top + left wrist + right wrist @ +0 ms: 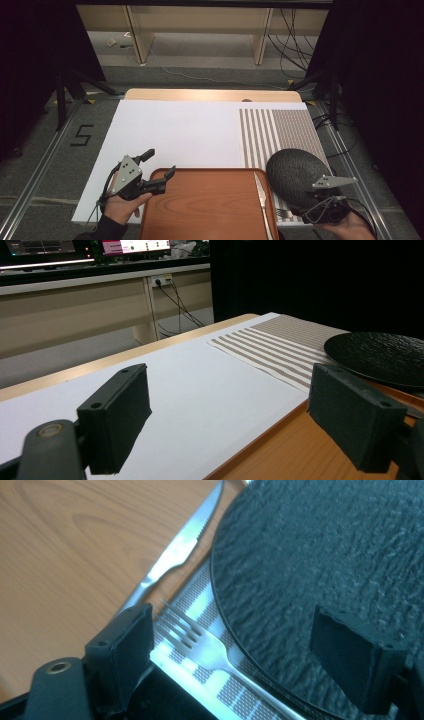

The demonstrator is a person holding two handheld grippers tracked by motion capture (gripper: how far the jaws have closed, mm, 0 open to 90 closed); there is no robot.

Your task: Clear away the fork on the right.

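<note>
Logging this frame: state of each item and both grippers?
left gripper: open, jaws astride the tray's far left corner
right gripper: open, above the plate's near edge
tray: flat, knife on its right side
plate: on the placemat
knife: lying flat
fork: flat, handle under the plate

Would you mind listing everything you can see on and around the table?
tray: one, reddish-brown wood, near edge of table, centre
knife: one, silver, along the tray's right side
plate: one, black, textured, on the placemat right of the tray
fork: one, silver, on the placemat, handle running under the plate's edge
placemat: one, beige striped, right part of table
white sheet: one, covering the table
left gripper: one, black, open, over the tray's left corner
right gripper: one, black, open, above fork and plate
</note>
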